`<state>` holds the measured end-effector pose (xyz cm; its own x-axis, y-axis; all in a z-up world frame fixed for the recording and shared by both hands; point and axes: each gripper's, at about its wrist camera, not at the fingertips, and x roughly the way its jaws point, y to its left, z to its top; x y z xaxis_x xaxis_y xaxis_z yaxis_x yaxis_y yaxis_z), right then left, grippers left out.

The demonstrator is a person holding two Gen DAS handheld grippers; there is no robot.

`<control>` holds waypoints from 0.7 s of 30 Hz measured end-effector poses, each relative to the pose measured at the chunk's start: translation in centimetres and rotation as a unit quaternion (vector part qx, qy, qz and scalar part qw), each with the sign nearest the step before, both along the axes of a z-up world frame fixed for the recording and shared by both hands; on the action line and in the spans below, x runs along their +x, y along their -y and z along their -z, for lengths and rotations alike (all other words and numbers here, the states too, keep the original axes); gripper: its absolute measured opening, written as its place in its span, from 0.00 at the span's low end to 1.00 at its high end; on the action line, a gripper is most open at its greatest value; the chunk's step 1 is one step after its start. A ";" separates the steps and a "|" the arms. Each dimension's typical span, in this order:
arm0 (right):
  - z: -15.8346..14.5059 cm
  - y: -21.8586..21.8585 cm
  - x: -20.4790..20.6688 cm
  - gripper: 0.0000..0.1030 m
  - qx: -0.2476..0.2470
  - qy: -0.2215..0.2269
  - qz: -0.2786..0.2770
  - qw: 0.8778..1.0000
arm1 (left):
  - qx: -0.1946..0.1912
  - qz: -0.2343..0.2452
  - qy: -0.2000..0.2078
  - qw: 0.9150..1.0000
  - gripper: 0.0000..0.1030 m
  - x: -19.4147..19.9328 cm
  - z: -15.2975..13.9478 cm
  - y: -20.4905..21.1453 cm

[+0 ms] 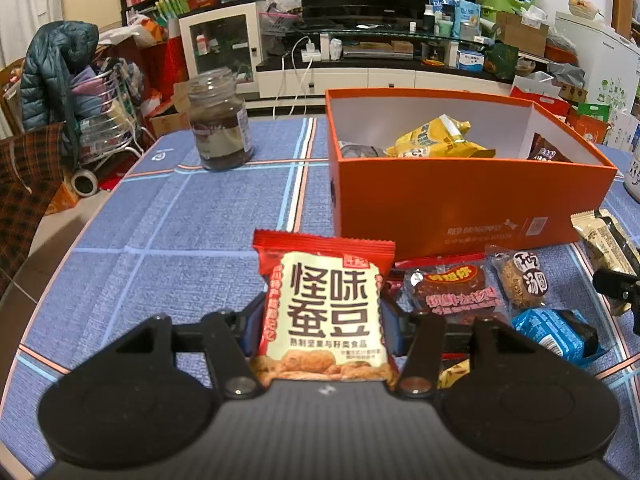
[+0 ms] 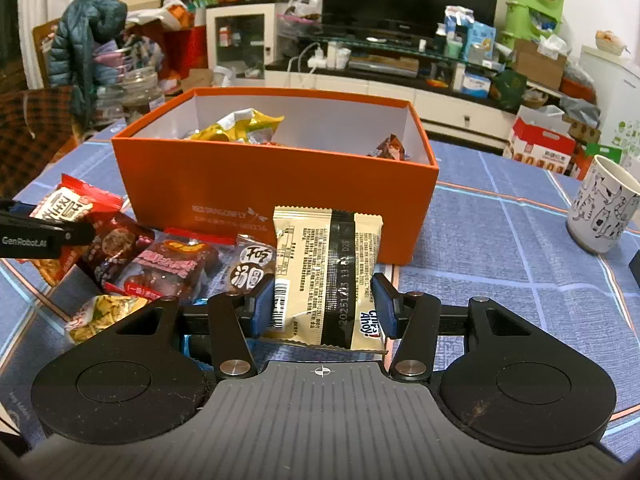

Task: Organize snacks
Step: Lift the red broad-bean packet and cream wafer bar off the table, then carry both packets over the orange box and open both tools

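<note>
In the left wrist view, a glass jar [image 1: 221,120] with dark contents is seen upright on the blue checked tablecloth [image 1: 168,216] in the upper left of the frame. At lower centre, the left gripper [image 1: 323,320] is clamped on a red-and-cream snack packet [image 1: 325,308], which is held upright between the blue pads [image 1: 251,326], its printed face turned to the camera. Behind it, in the upper right, an open orange box [image 1: 460,200] is placed; yellow packets [image 1: 436,140] and a dark brown packet [image 1: 544,151] lie inside. At the box's foot, right of the held packet, loose snacks are spread on the cloth: a clear red-labelled pack [image 1: 452,288], a round biscuit pack [image 1: 524,276] and a blue pack [image 1: 556,332].

In the right wrist view, the left gripper's black finger [image 2: 44,236] is seen at the left edge with the red packet [image 2: 68,208] behind it. A heap of loose snacks [image 2: 160,264] lies in the lower left, before the orange box [image 2: 276,184] at centre. At lower centre, the right gripper [image 2: 323,308] is closed on a beige cookie packet [image 2: 328,276], gripped by its sides and standing upright just in front of the box. A white cat-patterned cup [image 2: 604,208] stands at the right edge.
</note>
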<state>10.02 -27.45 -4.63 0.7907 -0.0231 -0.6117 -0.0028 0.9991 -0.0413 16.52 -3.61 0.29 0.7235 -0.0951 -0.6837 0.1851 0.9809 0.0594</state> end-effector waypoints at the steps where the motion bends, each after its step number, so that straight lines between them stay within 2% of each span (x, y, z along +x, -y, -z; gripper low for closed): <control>1: 0.1 0.0 0.0 0.37 0.000 -0.001 0.000 1.000 | 0.000 0.000 0.000 1.000 0.53 0.0 0.0 0.0; 7: -0.2 -0.1 -0.1 0.37 0.002 0.002 -0.004 1.000 | 0.014 -0.001 0.012 1.000 0.53 -0.3 -0.2 0.1; 15: -0.5 -0.6 -0.2 0.37 0.005 0.008 -0.013 1.000 | 0.008 -0.001 0.015 1.000 0.53 -0.6 -0.7 0.1; 21: -1.9 -1.4 -0.9 0.37 0.025 0.030 -0.027 0.999 | -0.025 -0.001 0.025 0.999 0.53 -1.5 -2.4 -0.5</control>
<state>9.14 -26.07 -2.75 0.8256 0.0496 -0.5621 -0.0549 0.9985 0.0074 15.05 -3.16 2.72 0.7575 -0.1265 -0.6405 0.1815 0.9832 0.0204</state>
